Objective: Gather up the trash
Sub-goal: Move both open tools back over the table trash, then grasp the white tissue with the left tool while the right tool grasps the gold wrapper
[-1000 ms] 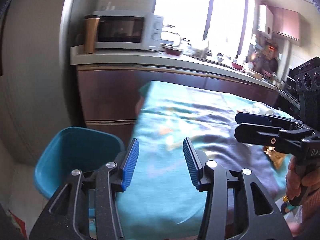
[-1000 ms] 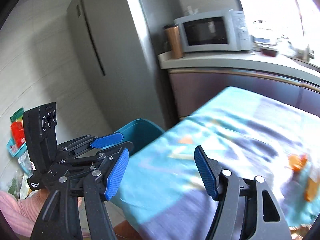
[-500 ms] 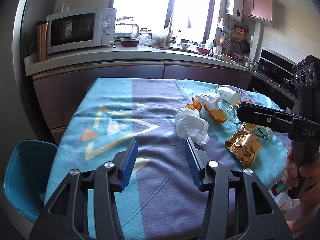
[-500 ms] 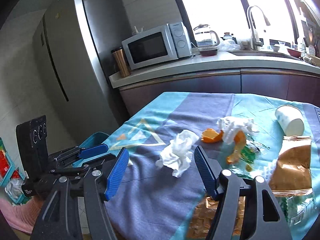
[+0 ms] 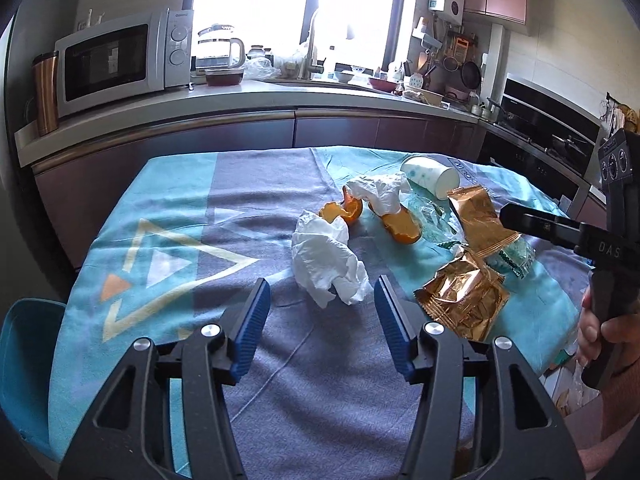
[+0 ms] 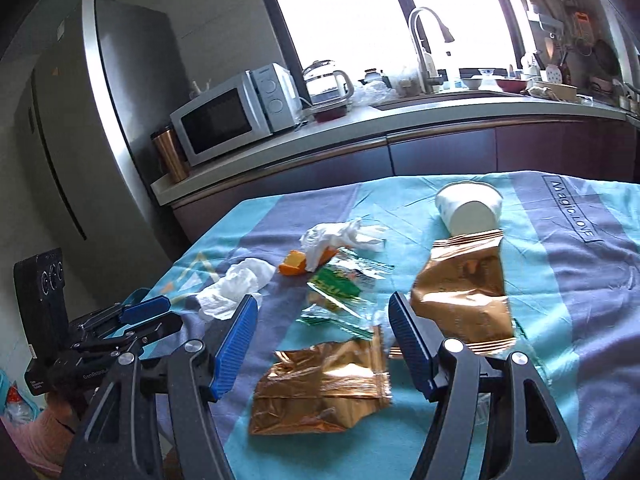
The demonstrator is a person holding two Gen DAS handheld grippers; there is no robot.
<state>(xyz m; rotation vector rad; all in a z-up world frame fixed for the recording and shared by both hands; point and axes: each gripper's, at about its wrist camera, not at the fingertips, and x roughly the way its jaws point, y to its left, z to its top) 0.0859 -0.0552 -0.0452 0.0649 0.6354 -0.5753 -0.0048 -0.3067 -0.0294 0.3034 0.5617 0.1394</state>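
both views now over two tissues (image 5: 326, 264), two gold wrappers (image 6: 320, 390)

Two tissue wads: one near (image 5: 326, 266), one far (image 5: 380, 192). Two gold bags: (image 6: 322, 386), (image 6: 466, 288). Orange peel, two pieces: (image 5: 344, 212), (image 5: 402, 226). One paper cup (image 5: 430, 178), on side. Clear green-printed wrappers (image 6: 340, 288), number unclear. Two grippers: left (image 5: 322, 330), right (image 6: 322, 346). One microwave (image 5: 120, 60). One kettle (image 5: 218, 50).

Kitchen table litter, by material.
Matt woven tablecloth (image 5: 248, 216); crumpled soft paper tissue (image 5: 326, 266); glossy creased gold foil packets (image 6: 320, 388); smooth paper cup (image 6: 470, 208).
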